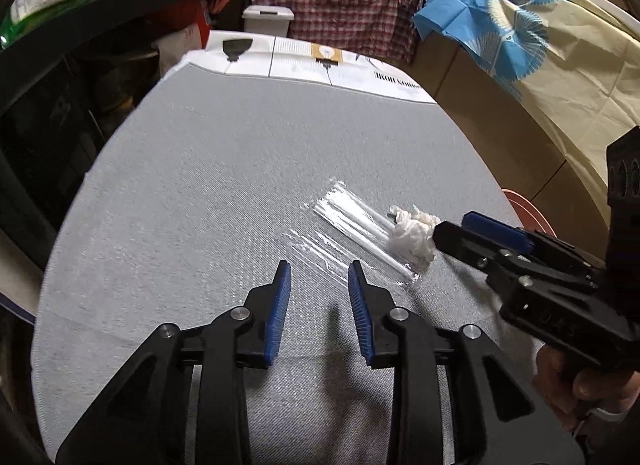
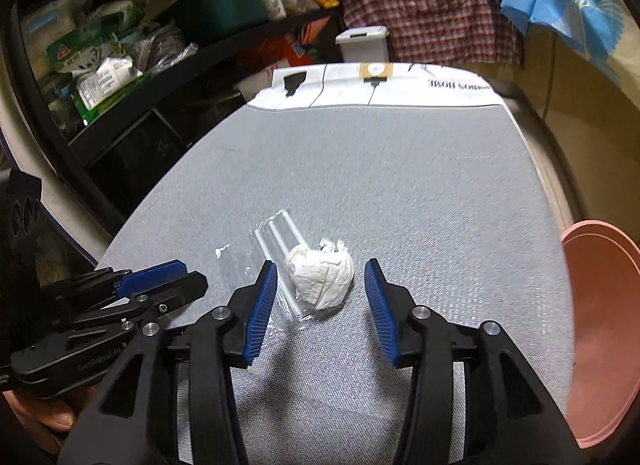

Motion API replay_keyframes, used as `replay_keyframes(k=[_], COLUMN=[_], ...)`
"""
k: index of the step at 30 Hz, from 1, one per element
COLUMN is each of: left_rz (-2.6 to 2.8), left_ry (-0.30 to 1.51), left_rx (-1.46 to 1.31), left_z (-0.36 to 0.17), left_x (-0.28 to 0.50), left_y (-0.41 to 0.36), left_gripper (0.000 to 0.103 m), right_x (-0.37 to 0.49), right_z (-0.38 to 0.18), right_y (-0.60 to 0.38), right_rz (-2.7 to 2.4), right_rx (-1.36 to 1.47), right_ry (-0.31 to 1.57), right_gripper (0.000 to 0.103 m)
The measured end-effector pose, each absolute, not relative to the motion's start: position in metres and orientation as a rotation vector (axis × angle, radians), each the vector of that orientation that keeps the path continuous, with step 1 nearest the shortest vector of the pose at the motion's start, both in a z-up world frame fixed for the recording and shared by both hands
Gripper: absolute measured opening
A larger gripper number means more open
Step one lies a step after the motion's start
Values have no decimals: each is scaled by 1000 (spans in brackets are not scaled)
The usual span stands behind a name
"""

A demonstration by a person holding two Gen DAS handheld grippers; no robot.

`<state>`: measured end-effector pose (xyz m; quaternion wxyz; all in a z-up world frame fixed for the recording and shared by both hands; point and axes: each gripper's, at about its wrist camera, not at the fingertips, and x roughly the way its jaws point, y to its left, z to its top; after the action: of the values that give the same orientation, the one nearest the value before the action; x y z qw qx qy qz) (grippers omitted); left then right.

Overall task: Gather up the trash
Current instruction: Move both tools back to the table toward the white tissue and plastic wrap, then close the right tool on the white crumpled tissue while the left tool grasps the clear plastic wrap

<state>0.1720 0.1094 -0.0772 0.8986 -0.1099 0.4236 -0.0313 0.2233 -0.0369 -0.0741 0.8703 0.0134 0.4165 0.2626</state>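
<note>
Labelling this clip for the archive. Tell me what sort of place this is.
Probably a cluttered storage or utility room in a home. A plaid shirt hangs at the back, a dark shelf holds packaged goods and a green bin, and the work surface looks like a grey padded board.

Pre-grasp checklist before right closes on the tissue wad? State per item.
1. Right gripper open: ok.
2. Crumpled tissue between its fingers: ok, slightly left of centre.
3. Tissue free of other trash: not ok, it lies on the clear plastic wrapper, which may come along.
4. Left gripper clear of the grasp: ok, open, off to the side, holding nothing.
5. Finger height at the tissue: cannot tell.
6. Pink bin nearby for drop-off: ok, at the right table edge.
</note>
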Motion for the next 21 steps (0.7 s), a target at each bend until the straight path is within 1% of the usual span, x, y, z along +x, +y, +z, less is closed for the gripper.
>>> replay_keyframes(k=[8,11,14,19,21], left_rz=[-85,-85,-88,-80,-80], left_ry=[924,924,923,917,916], left_rx=[-284,-279,-273,-249,-246], left_z=[-94,-96,-96,-95,-95], left_x=[187,193,198,203,205], left_y=[109,105,101,97,96], left_gripper=[30,30,30,30,30], right_x=[231,233,235,237,236], right_z=[-87,-90,-92,-95,-94], right_y=[-36,-37,-39,-40,-39], right_rz=[563,571,575,584,586], right_rx=[23,25,18,24,15], right_ry=[910,918,921,933,925], right_gripper=[46,45,40,22,18])
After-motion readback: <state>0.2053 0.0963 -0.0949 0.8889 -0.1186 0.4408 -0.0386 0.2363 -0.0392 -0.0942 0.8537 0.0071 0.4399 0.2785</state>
